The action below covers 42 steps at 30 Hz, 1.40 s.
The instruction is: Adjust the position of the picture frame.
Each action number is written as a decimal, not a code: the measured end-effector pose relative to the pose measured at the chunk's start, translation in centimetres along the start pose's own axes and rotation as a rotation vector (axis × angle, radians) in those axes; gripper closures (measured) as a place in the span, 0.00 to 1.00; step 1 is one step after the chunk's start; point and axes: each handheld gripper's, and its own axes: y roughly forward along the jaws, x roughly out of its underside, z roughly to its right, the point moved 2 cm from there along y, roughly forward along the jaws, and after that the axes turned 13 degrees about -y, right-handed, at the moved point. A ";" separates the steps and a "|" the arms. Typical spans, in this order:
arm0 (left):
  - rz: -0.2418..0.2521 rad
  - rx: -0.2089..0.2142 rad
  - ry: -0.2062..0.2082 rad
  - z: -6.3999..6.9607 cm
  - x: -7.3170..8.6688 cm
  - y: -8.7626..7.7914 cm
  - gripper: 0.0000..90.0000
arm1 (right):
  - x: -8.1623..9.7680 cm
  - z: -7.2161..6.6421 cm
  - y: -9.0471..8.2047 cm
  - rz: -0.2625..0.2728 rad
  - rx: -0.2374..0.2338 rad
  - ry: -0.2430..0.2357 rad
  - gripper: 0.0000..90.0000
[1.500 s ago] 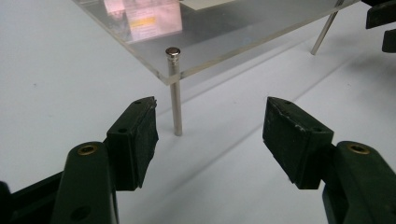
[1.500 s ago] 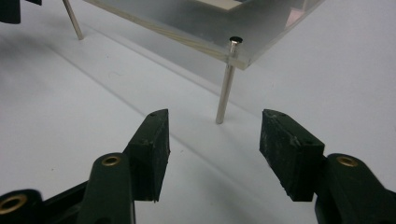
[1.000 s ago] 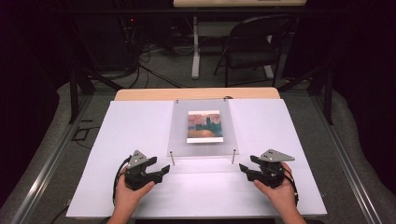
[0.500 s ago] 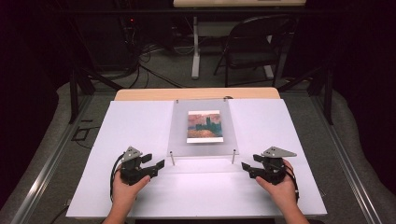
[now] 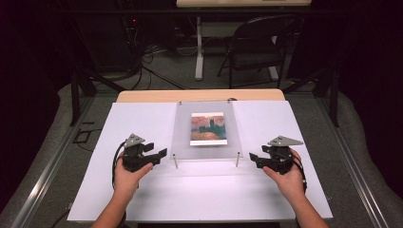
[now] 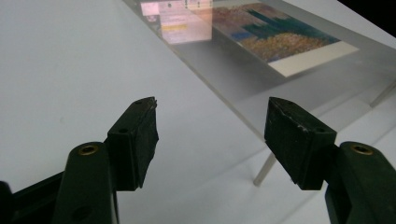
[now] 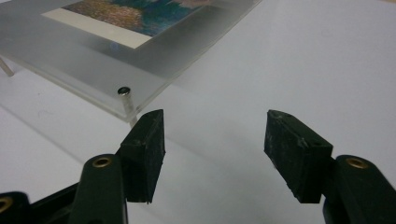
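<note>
While both hands flank the frame: nothing is gripped yet.
Frame: clear acrylic picture frame [image 5: 206, 130] on thin metal standoff posts, holding a painted landscape print [image 5: 207, 128], lies at the middle of the white table sheet [image 5: 142, 118].
Left gripper: black two-jaw left gripper [image 5: 159, 154] has its jaws wide and empty, just beside the frame's near left corner.
Right gripper: black two-jaw right gripper [image 5: 254, 157] has jaws that have just been opening, nothing between them, near the right front post [image 7: 124, 98].
Risk: I judge a jaw could knock a post and skid the frame.
Cause: closing in too low, or unevenly from the two sides.
Second risk: smooth acrylic may slip from the pads.
</note>
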 end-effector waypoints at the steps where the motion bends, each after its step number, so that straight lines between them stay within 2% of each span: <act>1: -0.004 0.001 0.001 0.1 -0.6 0.2 0.38 | -0.3 0.2 0.1 -0.003 -0.005 -0.005 0.41; 6: -0.019 0.002 0.011 0.3 -2.6 1.5 0.38 | -2.1 0.9 1.1 0.002 -0.033 -0.017 0.40; 9: -0.031 0.005 0.005 0.4 -3.3 2.6 0.38 | -3.0 1.3 2.1 0.008 -0.015 -0.026 0.40; 16: -0.036 0.013 -0.040 0.5 -5.5 4.8 0.38 | -4.5 2.7 4.6 -0.013 -0.042 0.037 0.39; 23: -0.033 0.004 -0.066 0.2 -7.6 6.0 0.38 | -6.2 3.8 6.4 -0.019 -0.037 0.049 0.39; 27: -0.042 0.017 -0.074 0.0 -8.1 6.8 0.38 | -7.1 4.4 7.0 -0.004 -0.033 0.069 0.38; 32: -0.063 0.006 -0.094 -0.4 -8.4 7.9 0.38 | -7.7 4.7 8.3 0.007 -0.040 0.086 0.40; 38: -0.084 -0.017 -0.113 -0.7 -8.2 9.4 0.38 | -8.0 4.4 9.9 -0.023 -0.054 0.075 0.39; 42: -0.099 -0.015 -0.127 -1.1 -8.0 10.3 0.38 | -8.1 4.1 10.9 -0.044 -0.066 0.081 0.39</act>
